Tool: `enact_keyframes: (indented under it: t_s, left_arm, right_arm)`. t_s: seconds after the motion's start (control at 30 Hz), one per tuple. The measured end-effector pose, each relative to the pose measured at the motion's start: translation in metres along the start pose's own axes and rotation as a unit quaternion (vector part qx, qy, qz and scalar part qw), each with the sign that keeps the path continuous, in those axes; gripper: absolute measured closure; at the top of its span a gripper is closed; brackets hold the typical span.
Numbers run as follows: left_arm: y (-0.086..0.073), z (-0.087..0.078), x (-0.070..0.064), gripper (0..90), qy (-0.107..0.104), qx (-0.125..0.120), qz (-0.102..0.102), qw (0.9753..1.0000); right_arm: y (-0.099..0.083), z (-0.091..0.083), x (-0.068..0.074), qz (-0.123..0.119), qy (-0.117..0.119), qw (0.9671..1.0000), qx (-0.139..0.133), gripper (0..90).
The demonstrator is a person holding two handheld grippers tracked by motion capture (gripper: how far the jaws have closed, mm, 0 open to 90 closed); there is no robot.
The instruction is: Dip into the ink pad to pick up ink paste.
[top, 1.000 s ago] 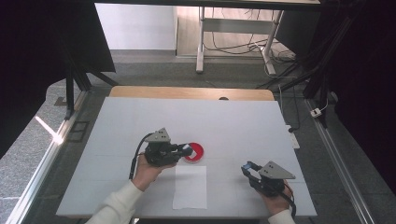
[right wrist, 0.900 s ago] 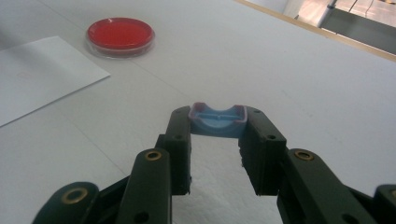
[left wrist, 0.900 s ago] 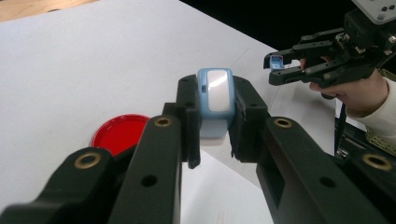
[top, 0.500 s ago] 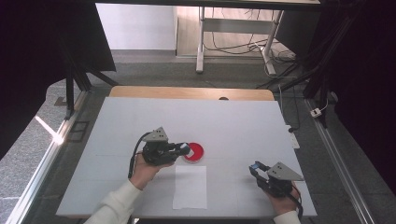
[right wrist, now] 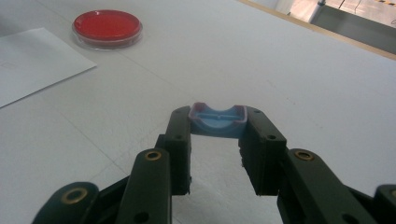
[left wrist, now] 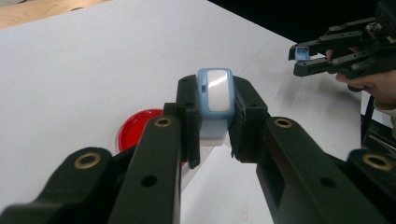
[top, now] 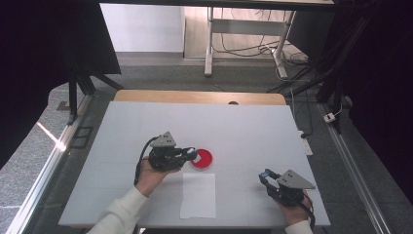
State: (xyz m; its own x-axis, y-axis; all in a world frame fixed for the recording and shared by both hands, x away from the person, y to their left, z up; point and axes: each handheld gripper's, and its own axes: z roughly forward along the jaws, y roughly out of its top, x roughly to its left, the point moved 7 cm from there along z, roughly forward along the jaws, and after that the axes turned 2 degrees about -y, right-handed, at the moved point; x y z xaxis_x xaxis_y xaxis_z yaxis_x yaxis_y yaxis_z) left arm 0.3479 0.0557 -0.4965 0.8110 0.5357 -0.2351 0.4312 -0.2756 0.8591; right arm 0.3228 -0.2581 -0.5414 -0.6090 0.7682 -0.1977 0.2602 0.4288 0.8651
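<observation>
Left gripper (left wrist: 215,116) stays clamped on the blue-and-white case body (left wrist: 215,105) beside the red petri dish (top: 201,158) | right gripper (right wrist: 217,122), pinching its blue cap (right wrist: 217,120), has retreated toward you | parts now well apart.

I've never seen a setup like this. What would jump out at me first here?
Probably the red dish, bright at the middle of the white table, with a white sheet of paper just in front of it. Next, the left gripper is clamped on a small blue and white block beside the dish, while the right gripper pinches a blue cap near the table's right front corner.
</observation>
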Motion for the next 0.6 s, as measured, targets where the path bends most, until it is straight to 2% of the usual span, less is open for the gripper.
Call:
enact_keyframes:
  t_s: [0.2,0.37,0.6]
  left_arm:
    - [0.004,0.002,0.002,75.6,0.002,0.005,0.002,1.0000]
    - [0.015,0.008,0.003,75.5,0.002,0.014,0.012,0.9998]
    - [0.027,0.017,0.003,75.5,-0.010,0.018,0.010,0.9997]
  right_arm:
    - [0.000,0.000,-0.002,0.002,-0.003,1.0000,-0.001,64.5]
    - [0.001,0.000,-0.001,0.000,-0.003,1.0000,-0.003,64.6]
    - [0.001,-0.001,-0.002,0.001,-0.002,1.0000,-0.003,64.6]
